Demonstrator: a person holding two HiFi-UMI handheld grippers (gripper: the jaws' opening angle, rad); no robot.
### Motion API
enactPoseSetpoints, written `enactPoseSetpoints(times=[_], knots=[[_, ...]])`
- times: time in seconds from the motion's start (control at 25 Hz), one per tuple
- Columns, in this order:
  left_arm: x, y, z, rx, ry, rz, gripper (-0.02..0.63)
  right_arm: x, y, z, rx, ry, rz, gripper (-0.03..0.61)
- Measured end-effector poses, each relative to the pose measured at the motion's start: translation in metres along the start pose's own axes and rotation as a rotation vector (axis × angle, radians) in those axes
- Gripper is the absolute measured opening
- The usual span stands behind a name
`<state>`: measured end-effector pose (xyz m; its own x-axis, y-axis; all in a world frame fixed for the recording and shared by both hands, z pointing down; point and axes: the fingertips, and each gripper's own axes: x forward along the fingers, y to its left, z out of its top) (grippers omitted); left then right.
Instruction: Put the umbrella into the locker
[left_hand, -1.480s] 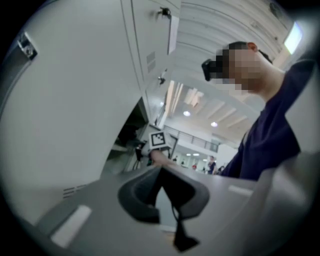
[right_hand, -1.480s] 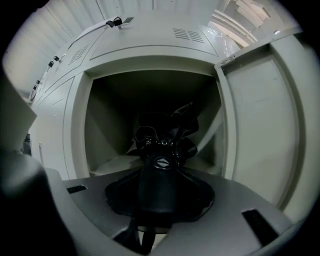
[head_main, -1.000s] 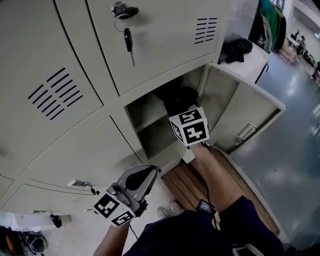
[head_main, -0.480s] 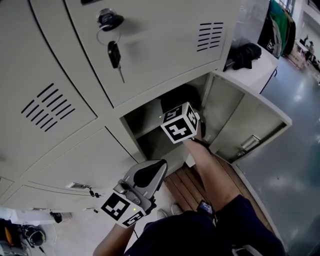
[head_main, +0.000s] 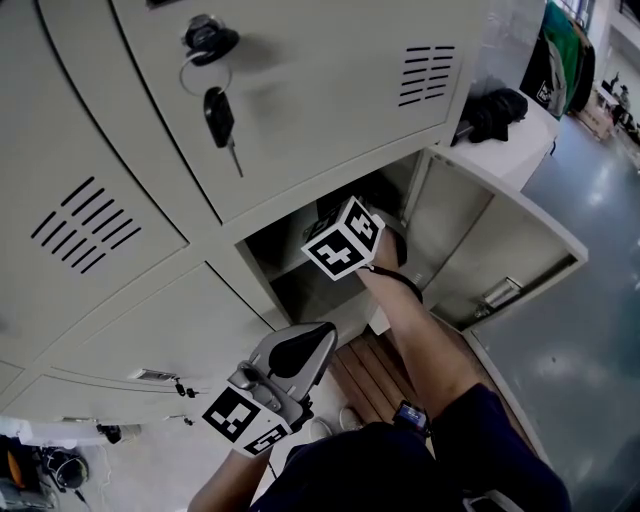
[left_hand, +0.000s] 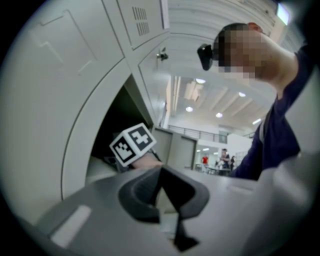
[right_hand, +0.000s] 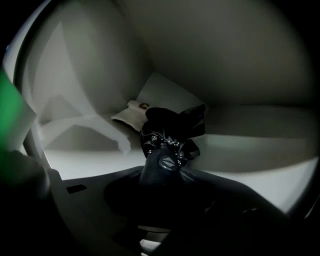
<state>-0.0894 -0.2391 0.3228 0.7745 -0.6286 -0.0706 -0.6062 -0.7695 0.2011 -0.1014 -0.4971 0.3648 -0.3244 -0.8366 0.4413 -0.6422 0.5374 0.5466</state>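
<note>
Where the head view looks down the bank of grey lockers, one lower locker (head_main: 300, 255) stands open near the centre, its door (head_main: 500, 265) swung out toward 4 o'clock. The right gripper (head_main: 350, 225) reaches into that opening, its marker cube (head_main: 343, 238) at the mouth and its jaws hidden beyond it. The left gripper (head_main: 318, 338) hangs outside at 7 o'clock, well apart from the opening and over the slatted wooden floor board (head_main: 368, 372). A key (head_main: 220, 115) hangs from a lock on the upper door at 11 o'clock, and a black bag (head_main: 495, 108) lies on a white surface at 2 o'clock. In the left gripper view, the jaws are drawn together at the tips with nothing between them. The other gripper's cube shows at 9 o'clock in the dark opening, and the person's dark sleeve (left_hand: 272, 145) fills the 3 o'clock side. In the right gripper view, the jaws are clamped on the umbrella (right_hand: 172, 125), black and folded. Its bunched end juts from the jaws toward 12 o'clock, inside the locker and above the pale shelf (right_hand: 90, 160). Contact with the shelf cannot be confirmed. A pale flat item (right_hand: 131, 112) lies just beyond the umbrella at 10 o'clock.
</note>
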Motion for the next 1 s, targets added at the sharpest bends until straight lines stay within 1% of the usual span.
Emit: enactPoseSetpoints(times=[0.08, 0.12, 0.2, 0.36, 0.44, 0.52, 0.6, 0.72, 0.84, 1.0], knots=[[-0.001, -0.001, -0.001, -0.006, 0.002, -0.003, 0.002, 0.001, 0.005, -0.003, -0.019, 0.012, 0.026, 0.123], [-0.002, -0.002, -0.002, -0.010, 0.003, -0.004, 0.002, 0.001, 0.008, -0.005, -0.021, 0.016, 0.048, 0.137], [-0.004, -0.002, -0.003, -0.019, 0.003, -0.005, 0.002, -0.002, 0.014, -0.007, -0.008, 0.008, 0.093, 0.168], [-0.011, -0.004, -0.004, -0.025, 0.001, -0.006, 0.002, -0.016, 0.026, -0.001, 0.034, -0.039, 0.187, 0.264], [-0.014, -0.006, -0.004, -0.025, 0.000, -0.009, 0.002, -0.022, 0.031, 0.000, 0.066, -0.056, 0.219, 0.283], [-0.017, -0.007, -0.005, -0.027, 0.001, -0.010, 0.002, -0.024, 0.033, -0.003, 0.127, -0.071, 0.234, 0.285], [-0.020, -0.009, -0.006, -0.029, 0.003, -0.012, 0.002, -0.023, 0.032, -0.007, 0.212, -0.079, 0.241, 0.290], [-0.025, -0.012, -0.009, -0.034, 0.008, -0.012, 0.002, -0.023, 0.031, -0.013, 0.307, -0.063, 0.245, 0.295], [-0.031, -0.013, -0.012, -0.042, 0.014, -0.009, 0.002, -0.031, 0.030, -0.017, 0.330, -0.050, 0.232, 0.295], [-0.038, -0.012, -0.016, -0.051, 0.020, -0.001, 0.002, -0.045, 0.032, -0.021, 0.345, -0.089, 0.227, 0.295]])
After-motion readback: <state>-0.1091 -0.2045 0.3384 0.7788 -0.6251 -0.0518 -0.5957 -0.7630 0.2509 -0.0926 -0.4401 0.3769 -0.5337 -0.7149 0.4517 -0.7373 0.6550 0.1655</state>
